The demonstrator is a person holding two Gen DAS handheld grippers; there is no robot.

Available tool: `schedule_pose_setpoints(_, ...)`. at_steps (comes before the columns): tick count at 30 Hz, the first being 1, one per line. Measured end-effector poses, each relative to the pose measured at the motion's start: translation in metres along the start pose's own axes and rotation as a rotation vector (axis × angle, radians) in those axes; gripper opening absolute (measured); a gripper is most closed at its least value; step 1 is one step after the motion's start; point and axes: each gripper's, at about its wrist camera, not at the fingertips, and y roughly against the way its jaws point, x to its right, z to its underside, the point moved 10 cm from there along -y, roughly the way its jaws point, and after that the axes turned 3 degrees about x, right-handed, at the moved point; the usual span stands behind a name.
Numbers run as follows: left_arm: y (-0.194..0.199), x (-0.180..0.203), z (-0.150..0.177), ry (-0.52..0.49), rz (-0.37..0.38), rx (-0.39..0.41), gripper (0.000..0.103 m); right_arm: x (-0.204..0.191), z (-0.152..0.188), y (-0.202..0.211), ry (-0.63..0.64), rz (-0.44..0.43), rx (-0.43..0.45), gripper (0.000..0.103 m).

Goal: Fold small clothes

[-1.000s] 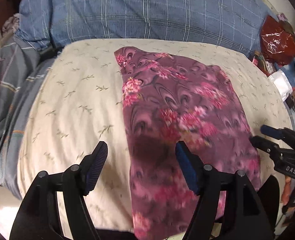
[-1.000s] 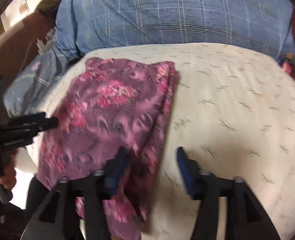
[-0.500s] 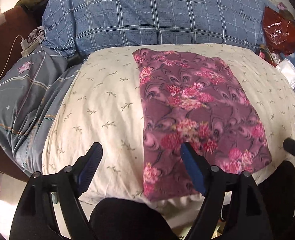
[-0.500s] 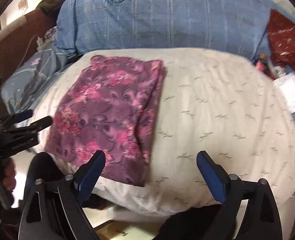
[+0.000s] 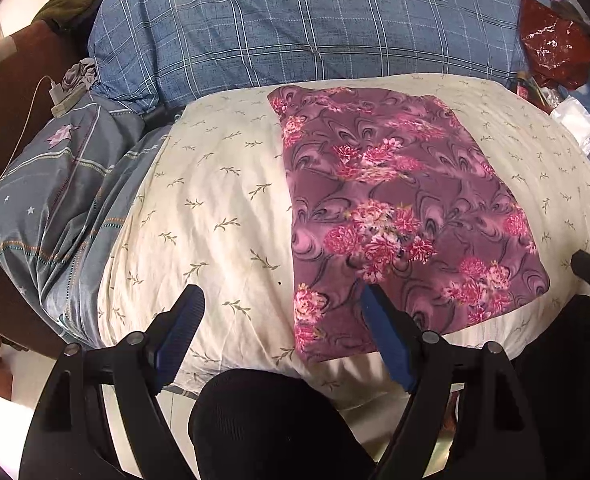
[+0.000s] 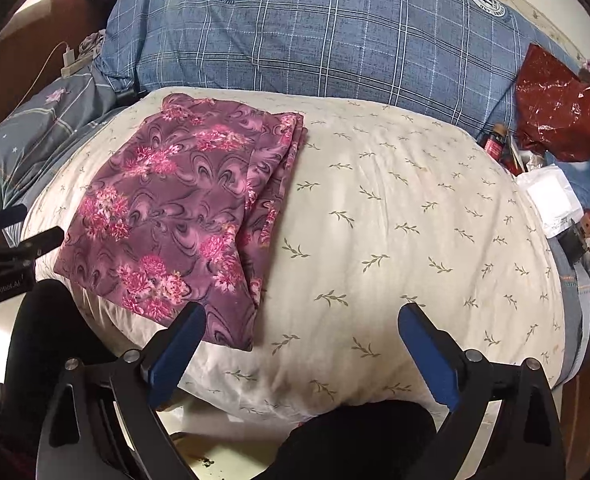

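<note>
1. Dark knee [image 5: 271, 428] seen at 6 o'clock, nearest the lens, below the pillow edge; a second shown in right wrist view [image 6: 359, 436].
2. Left gripper [image 5: 281, 320]: jaws held wide apart, nothing btwn blue pads; right pad overlaps the garment's near edge in view, contact can't be told.
3. Right gripper [image 6: 301, 334]: jaws spread wide, empty, over bare pillow just beside the garment's near corner.
4. Purple floral garment [image 5: 399, 208]: folded flat into a rough rectangle, laid on cream pillow; at 1 o'clock in left view, 10 o'clock in right view [image 6: 179, 208]. Layered folded edges visible along its right side.
5. Cream leaf-print pillow [image 6: 407, 220]: bears the garment.
6. Grey-blue bedding [image 5: 55, 200]: at 9 o'clock, beside pillow.
7. Blue plaid pillow [image 5: 303, 28]: at 12 o'clock, behind.
8. Red plastic bag [image 6: 555, 104]: at 2 o'clock, amid clutter.
</note>
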Motion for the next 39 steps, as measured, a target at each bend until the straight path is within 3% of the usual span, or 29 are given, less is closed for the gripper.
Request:
schedule_pose_setpoints(10,0.011,-0.006,0.017,-0.004,0.01,-0.011,0.084,0.001,0.004,0.0,0.023,-0.006,-0.004,0.098)
schedule_pose_setpoints(16,0.004,-0.024,0.03,0.086,0.026,-0.093,0.086,0.006,0.001,-0.008,0.016,0.001,-0.026,0.098)
schedule_pose_setpoints(20,0.004,-0.031,0.023,0.14,0.052,-0.067,0.086,0.001,-0.004,-0.01,0.02,-0.012,-0.021,0.098)
schedule_pose_setpoints(22,0.003,-0.032,0.019,0.132,0.047,-0.064,0.086,-0.004,-0.005,-0.012,0.02,-0.047,-0.018,0.098)
schedule_pose_setpoints(25,-0.004,-0.028,0.011,0.134,0.077,-0.075,0.086,-0.014,-0.002,-0.022,-0.03,-0.18,-0.044,0.094)
schedule_pose_setpoints(26,-0.006,-0.026,0.008,0.139,0.089,-0.078,0.086,-0.018,-0.001,-0.025,-0.055,-0.222,-0.055,0.091)
schedule_pose_setpoints(28,-0.012,-0.02,0.003,0.153,0.109,-0.088,0.086,-0.026,-0.002,-0.029,-0.105,-0.305,-0.06,0.071)
schedule_pose_setpoints(29,-0.016,-0.017,0.002,0.162,0.121,-0.099,0.086,-0.031,-0.004,-0.033,-0.122,-0.34,-0.06,0.066)
schedule_pose_setpoints(33,-0.035,-0.004,0.001,0.205,0.173,-0.158,0.086,-0.041,-0.007,-0.049,-0.152,-0.395,-0.083,0.024)
schedule_pose_setpoints(37,-0.053,0.001,0.003,0.208,0.161,-0.19,0.086,-0.042,-0.018,-0.051,-0.179,-0.422,-0.011,0.02)
schedule_pose_setpoints(39,-0.067,0.002,0.009,0.223,0.169,-0.23,0.086,-0.04,-0.014,-0.067,-0.143,-0.376,-0.036,0.016)
